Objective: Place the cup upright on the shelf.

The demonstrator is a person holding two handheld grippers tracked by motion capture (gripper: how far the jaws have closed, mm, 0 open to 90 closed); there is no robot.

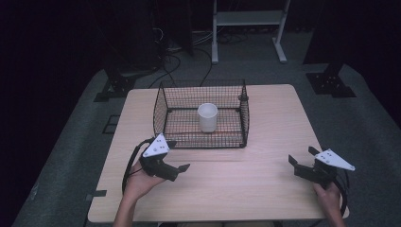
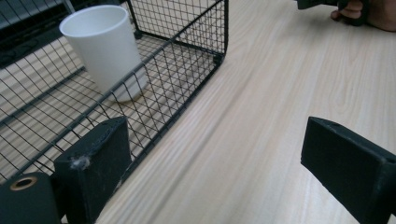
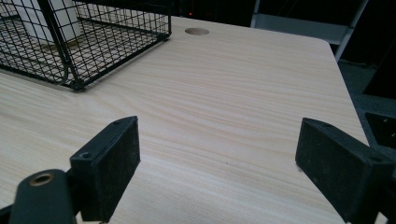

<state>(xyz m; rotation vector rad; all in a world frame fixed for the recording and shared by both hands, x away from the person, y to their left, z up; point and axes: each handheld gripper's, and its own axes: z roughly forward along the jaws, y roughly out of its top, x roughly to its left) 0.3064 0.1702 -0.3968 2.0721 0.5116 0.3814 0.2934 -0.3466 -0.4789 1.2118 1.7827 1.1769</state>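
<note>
Jaws of my left gripper point(image 1: 176, 156) stand wide apart with nothing between them, low over the pale wooden desk point(image 1: 265, 189) just outside the near wall of the black wire-mesh basket point(image 1: 201, 141), which I judge leaves me room to lift over the rim. My right gripper point(image 1: 302, 158) is likewise spread and empty, parked well off to the side near the desk's edge, probably to stay out of the way. The white, slightly tapered plastic cup point(image 1: 207, 117) stands upright on the basket's floor near the middle, apart from the walls, so either gripper could come down around it.
</note>
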